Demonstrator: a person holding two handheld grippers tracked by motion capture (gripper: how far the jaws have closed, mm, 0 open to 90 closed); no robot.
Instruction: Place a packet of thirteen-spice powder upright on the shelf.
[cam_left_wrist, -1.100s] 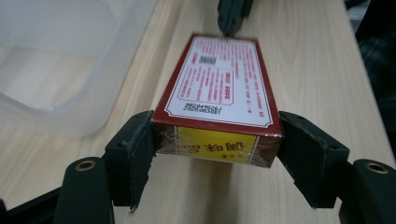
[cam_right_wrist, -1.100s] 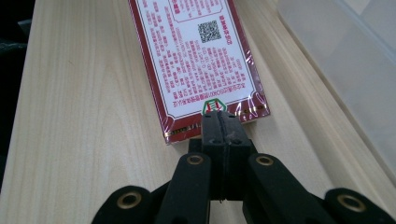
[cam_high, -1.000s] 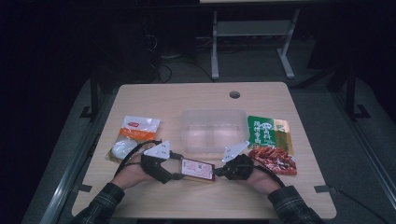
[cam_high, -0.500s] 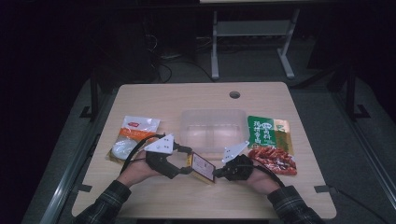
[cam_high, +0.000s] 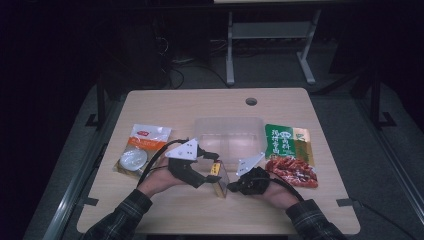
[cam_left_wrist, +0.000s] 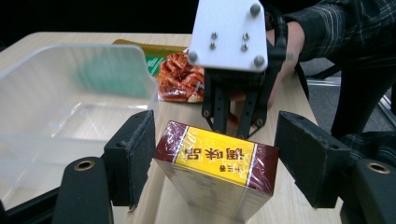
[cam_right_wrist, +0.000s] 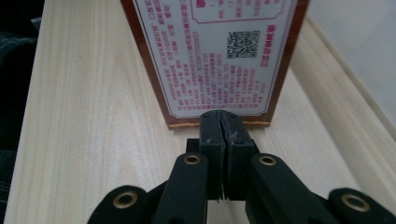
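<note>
Standing near the counter's (cam_high: 150, 210) front edge, a seasoning box (cam_left_wrist: 217, 175) is straddled ungripped by the wide left hand-held gripper (cam_left_wrist: 215, 163); the shut right hand-held gripper (cam_right_wrist: 223, 133) presses its end; closing is judged next.

Showing yellow and maroon against pale wood.

Wearing a maroon border round a yellow face with dark characters: the box (cam_left_wrist: 217, 175), its white back panel carrying red print and a black code. Gleaming black: the left gripper (cam_left_wrist: 215, 158) and right gripper (cam_right_wrist: 223, 130). Lying pale and grained: the table (cam_high: 190, 102). Glowing green and red: the packets (cam_high: 290, 155). Staying frosted, colourless: the tray (cam_high: 230, 135). Sporting dark plaid: the sleeves (cam_high: 117, 220).
</note>
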